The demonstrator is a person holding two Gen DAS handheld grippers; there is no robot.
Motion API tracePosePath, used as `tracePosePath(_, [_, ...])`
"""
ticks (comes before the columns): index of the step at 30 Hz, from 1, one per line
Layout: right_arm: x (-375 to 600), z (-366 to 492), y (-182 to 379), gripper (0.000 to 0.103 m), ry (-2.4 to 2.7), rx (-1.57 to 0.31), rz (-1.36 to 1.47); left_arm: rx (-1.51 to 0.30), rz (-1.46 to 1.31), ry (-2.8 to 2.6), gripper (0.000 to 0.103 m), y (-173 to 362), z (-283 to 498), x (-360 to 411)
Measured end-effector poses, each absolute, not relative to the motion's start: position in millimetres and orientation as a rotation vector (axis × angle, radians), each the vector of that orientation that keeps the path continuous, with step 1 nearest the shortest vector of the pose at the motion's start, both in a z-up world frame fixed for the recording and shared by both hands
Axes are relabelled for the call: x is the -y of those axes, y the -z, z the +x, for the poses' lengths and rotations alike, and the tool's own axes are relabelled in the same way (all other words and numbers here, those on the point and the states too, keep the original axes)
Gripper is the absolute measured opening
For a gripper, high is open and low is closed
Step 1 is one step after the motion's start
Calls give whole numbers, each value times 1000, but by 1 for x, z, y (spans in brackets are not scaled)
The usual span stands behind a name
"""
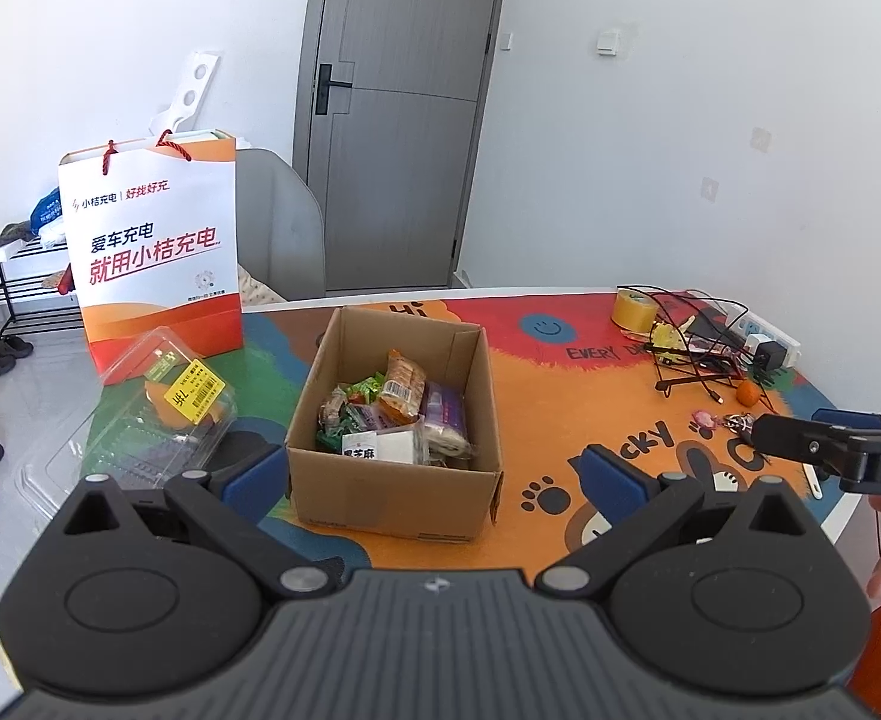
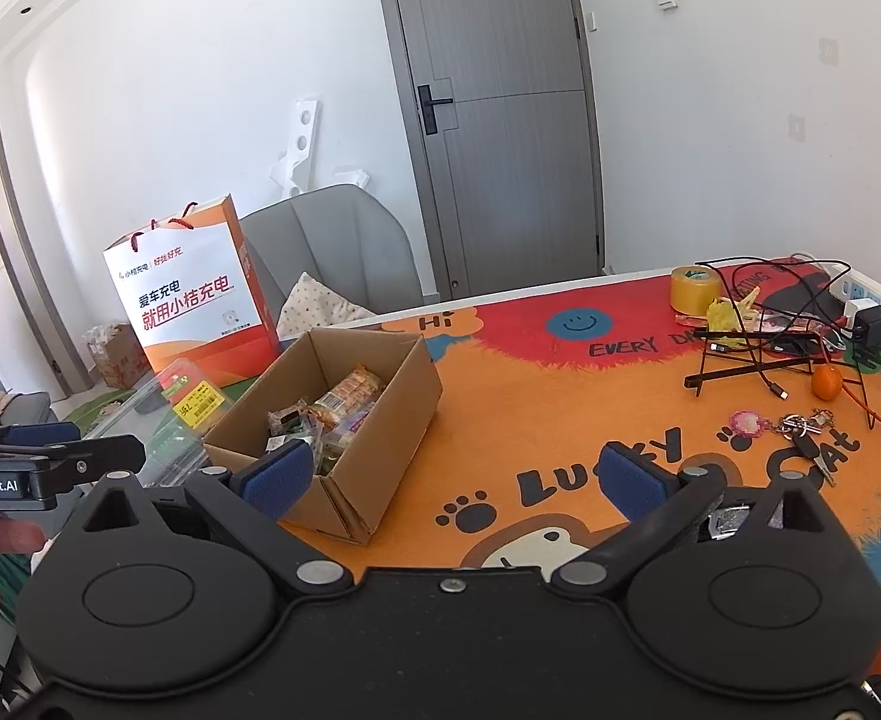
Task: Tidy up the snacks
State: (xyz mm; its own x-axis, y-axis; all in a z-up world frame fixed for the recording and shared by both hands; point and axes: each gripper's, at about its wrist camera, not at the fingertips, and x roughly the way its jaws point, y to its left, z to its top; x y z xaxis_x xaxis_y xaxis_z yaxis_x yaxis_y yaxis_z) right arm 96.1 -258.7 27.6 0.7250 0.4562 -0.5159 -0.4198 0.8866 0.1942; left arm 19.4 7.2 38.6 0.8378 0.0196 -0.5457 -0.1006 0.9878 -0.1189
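An open cardboard box (image 1: 392,498) (image 2: 398,396) stands on the colourful table mat and holds several wrapped snacks (image 1: 395,414) (image 2: 344,399). A clear plastic clamshell (image 1: 164,414) (image 2: 191,405) with a yellow price sticker lies left of the box. My left gripper (image 1: 434,471) is open, its blue pads wide apart in front of the box, with nothing between them. My right gripper (image 2: 455,477) is open too, hovering over the mat to the right of the box and empty. Each gripper shows at the edge of the other's view.
An orange-and-white paper bag (image 1: 158,252) (image 2: 191,306) stands behind the clamshell. At the far right of the table are a tape roll (image 1: 632,309) (image 2: 695,288), a wire stand with cables (image 2: 758,354), a small orange (image 2: 827,383), keys (image 2: 800,426) and a power strip (image 2: 872,300). A grey chair (image 1: 278,228) stands behind the table.
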Motion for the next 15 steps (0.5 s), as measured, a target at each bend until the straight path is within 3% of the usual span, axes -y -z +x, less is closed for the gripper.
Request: tracePosePath(15, [258,98,-25,103,-484,-594,62,-579,-137,-71,102,-36,21,-10])
